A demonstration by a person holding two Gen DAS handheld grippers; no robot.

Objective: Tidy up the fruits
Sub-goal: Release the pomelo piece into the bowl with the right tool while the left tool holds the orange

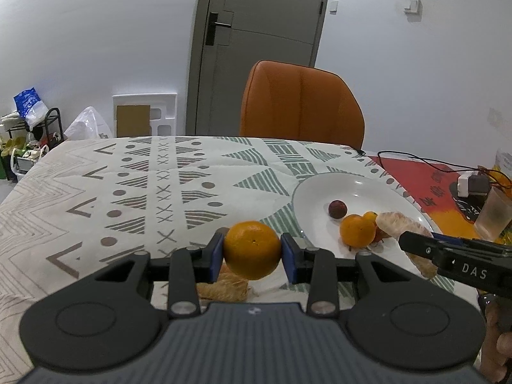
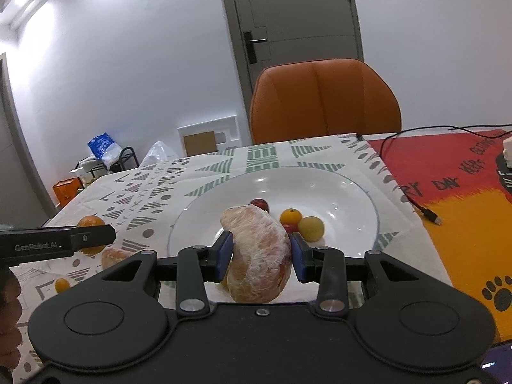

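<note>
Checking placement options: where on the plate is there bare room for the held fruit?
The plate is bare along its far and right side, toward the chair. Its middle is crowded: date, small orange, yellow fruit. The right gripper holds a pomelo piece there.

Both wrist cameras look forward low over the counter (image 1: 179,172) toward the orange chair (image 1: 300,102) and door (image 2: 297,12); each sits close behind its jaws, sharing the white plate (image 2: 345,192).
</note>
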